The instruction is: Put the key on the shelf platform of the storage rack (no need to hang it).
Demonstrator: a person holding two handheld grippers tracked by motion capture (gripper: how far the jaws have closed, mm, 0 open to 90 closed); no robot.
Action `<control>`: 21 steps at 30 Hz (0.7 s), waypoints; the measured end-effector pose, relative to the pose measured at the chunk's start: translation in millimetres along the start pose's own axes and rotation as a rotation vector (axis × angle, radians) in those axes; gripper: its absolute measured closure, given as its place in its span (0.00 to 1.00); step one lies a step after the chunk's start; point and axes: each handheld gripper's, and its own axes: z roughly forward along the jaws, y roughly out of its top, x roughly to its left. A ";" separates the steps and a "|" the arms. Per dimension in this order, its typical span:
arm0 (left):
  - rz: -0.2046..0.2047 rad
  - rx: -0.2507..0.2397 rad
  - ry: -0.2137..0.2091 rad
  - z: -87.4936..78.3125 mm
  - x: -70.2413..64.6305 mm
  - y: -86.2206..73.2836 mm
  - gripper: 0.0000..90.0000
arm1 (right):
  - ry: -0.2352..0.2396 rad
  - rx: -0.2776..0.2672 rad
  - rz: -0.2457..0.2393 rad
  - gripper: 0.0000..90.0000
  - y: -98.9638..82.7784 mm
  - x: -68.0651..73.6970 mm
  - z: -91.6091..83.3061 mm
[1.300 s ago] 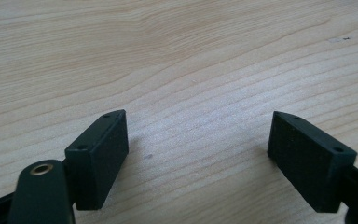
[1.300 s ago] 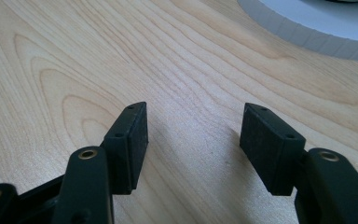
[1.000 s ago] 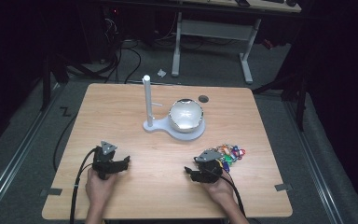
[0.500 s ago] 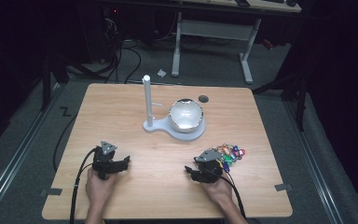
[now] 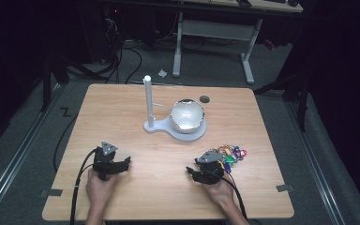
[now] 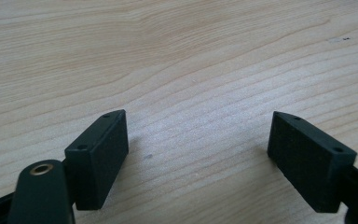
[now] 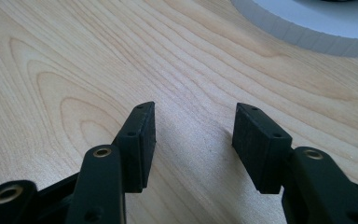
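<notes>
Near the front left of the wooden table [image 5: 122, 112], my left gripper [image 5: 124, 163] rests in a hand. Its jaws stand wide apart over bare wood [image 6: 198, 154], so it is open with nothing between them. At the front right lies my right gripper [image 5: 191, 172], also in a hand. It is open [image 7: 193, 140], its jaws have just been closing, and only table surface lies between them. A pile of colourful key tags [image 5: 232, 153] sits just right of that gripper, apart from its jaws.
A white stand with an upright post [image 5: 147, 98] and a round base carrying a shiny domed bowl [image 5: 186, 115] stands mid-table; its base rim [image 7: 317, 28] lies ahead of the right jaws. A small dark disc [image 5: 205, 99] sits behind it. Desk legs and cables lie beyond the far edge.
</notes>
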 end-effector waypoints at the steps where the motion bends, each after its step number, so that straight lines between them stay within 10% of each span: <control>1: -0.001 -0.001 0.000 0.1 -0.1 0.0 0.23 | 0.000 0.000 0.000 0.56 0.0 0.0 0.0; 21: -0.001 -0.001 0.000 0.1 0.0 0.0 0.23 | 0.002 -0.042 0.050 0.58 0.5 -9.0 -17.8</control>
